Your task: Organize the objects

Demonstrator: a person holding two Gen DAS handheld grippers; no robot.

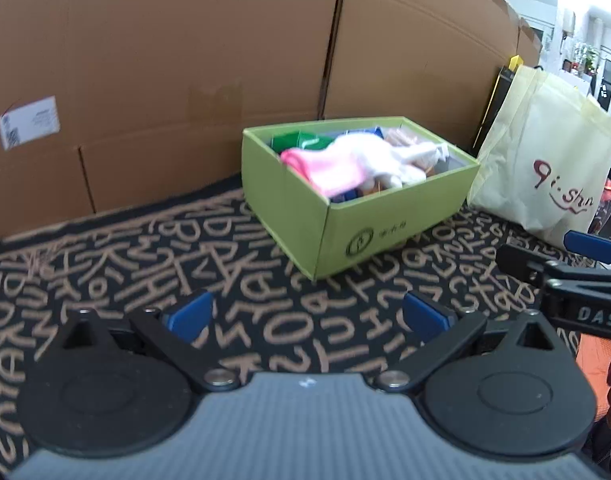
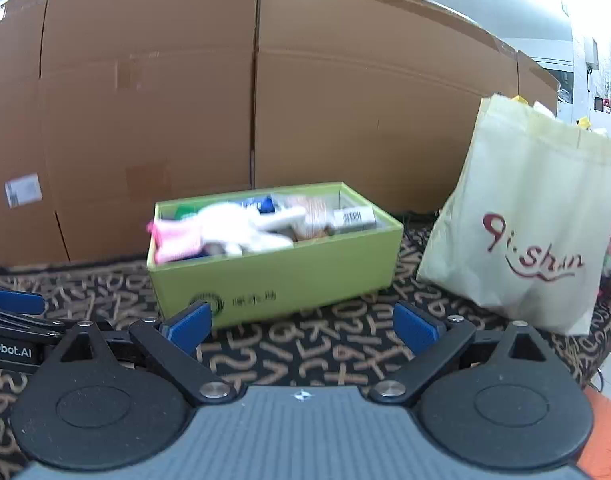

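**Both grippers wide open and empty before a filled green box**

The green box (image 2: 273,276) sits just left of centre in the right wrist view and right of centre in the left wrist view (image 1: 325,216), resting on a black cloth (image 1: 145,264) printed with tan letters. It is open-topped and packed: a pink and white soft item (image 2: 225,232) lies across its left half, with a white barcoded packet (image 2: 351,218) toward the right end and green and blue packages (image 1: 293,140) at the back. Motion blur hides finer detail.

The right gripper (image 2: 301,326) fills the bottom of its own view, its blue pads spread far apart with only patterned cloth between them. The left pad (image 2: 187,326) overlaps the box's lower front edge in the picture; whether it touches cannot be told. The left gripper (image 1: 309,318) likewise stands fully spread at the bottom of its view, nothing between its pads, clear of the box. Each gripper shows at the other view's edge: the right at the middle right edge (image 1: 577,264), the left at the lower left (image 2: 17,316).

A cream tote bag (image 2: 525,220) with red lettering stands to the right of the box. Large cardboard cartons (image 2: 265,88) form a wall behind both.
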